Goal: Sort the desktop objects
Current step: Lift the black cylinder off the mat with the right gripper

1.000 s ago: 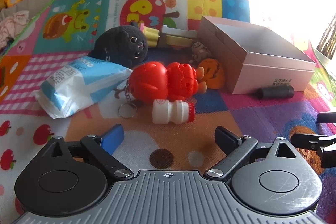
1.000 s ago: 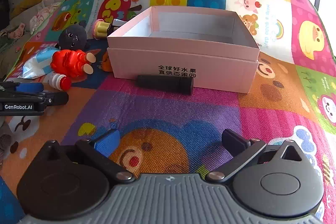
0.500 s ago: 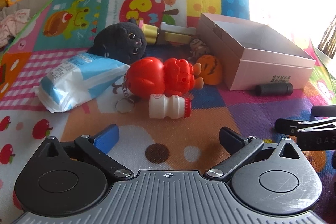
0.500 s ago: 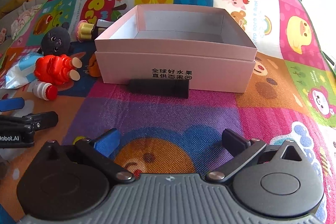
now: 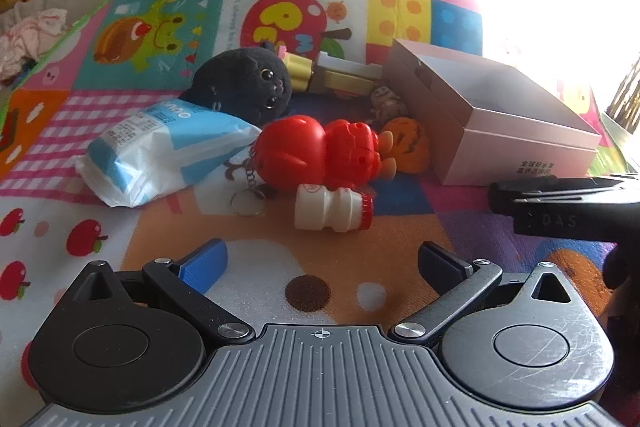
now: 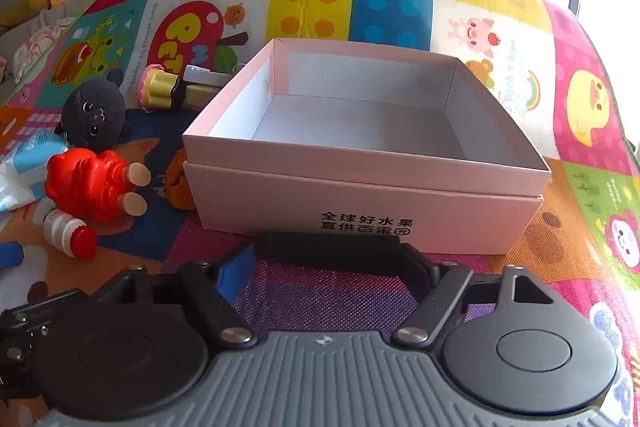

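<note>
The play mat (image 6: pixel 400 7), printed with bright cartoon squares, carries every item. The pink box (image 6: pixel 360 195) stands open on it at centre right, its inside bare grey card, with printed characters on the front wall. Left of the box lies a cluster of objects. A blue-and-white packet (image 5: pixel 160 151) lies farthest left. The black plush toy (image 5: pixel 248 87) sits behind the packet, touching it. The red figure (image 5: pixel 320 151) lies on its side just in front of the plush toy, a key ring on a chain trailing from it. An orange toy (image 5: pixel 408 147) rests between the red figure and the box. The small white bottle (image 5: pixel 332 213) with a red cap lies on its side just in front of the red figure. A yellow-and-pink toy (image 6: pixel 160 93) lies behind the cluster, near the box's back corner.

The black cylinder (image 6: pixel 332 245) lies crosswise against the front wall of the box. The right claw (image 6: pixel 332 267) has just been closing; its fingers stand at either end of the cylinder, and whether the pads press on it cannot be told. The left claw (image 5: pixel 320 263) stands fully spread with nothing between its fingers, the bottle lying just beyond them.
</note>
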